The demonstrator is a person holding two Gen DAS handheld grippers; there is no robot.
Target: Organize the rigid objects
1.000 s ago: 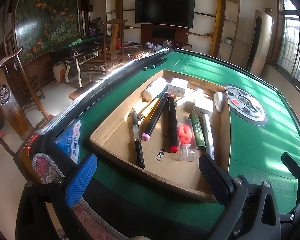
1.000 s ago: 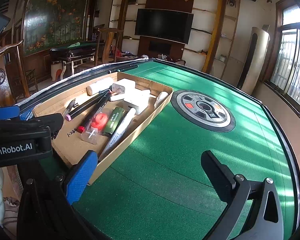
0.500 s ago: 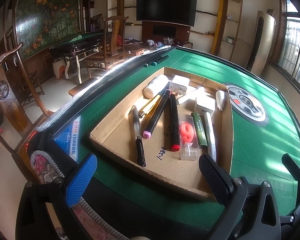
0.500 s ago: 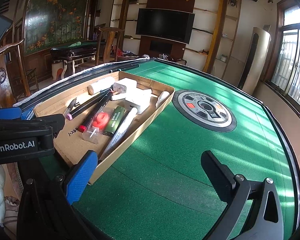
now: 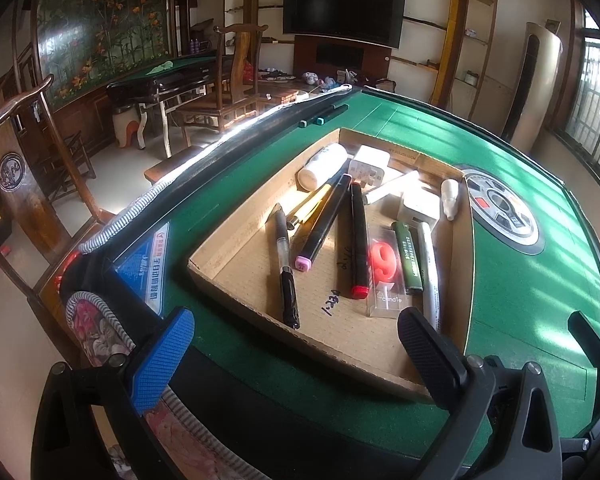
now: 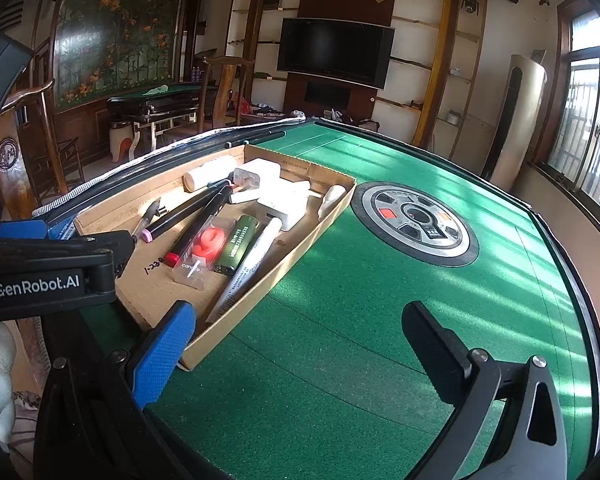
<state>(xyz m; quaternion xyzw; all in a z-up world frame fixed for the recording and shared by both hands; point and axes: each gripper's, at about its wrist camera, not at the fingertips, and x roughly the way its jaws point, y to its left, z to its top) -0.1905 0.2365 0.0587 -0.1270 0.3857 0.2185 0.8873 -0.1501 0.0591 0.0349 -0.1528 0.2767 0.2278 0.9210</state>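
Left wrist view: left gripper (image 5: 296, 354) fingers wide apart, empty, over near edge of cardboard tray (image 5: 236, 236) holding markers, pens, red number-9 candle (image 5: 385, 261); right wrist view: right gripper (image 6: 300, 340) fingers also spread, empty, over green felt table (image 6: 380, 320) just right of tray (image 6: 300, 248).

green table felt (image 6: 380, 320), brown cardboard tray (image 5: 236, 256), red candle (image 5: 385, 260)

Ahead of you a dark television (image 6: 335, 53) hangs between wooden shelves; a floral mural (image 5: 102, 24) and wooden chairs (image 5: 236, 80) stand left, and sunlit barred windows (image 6: 588, 120) run along the right.
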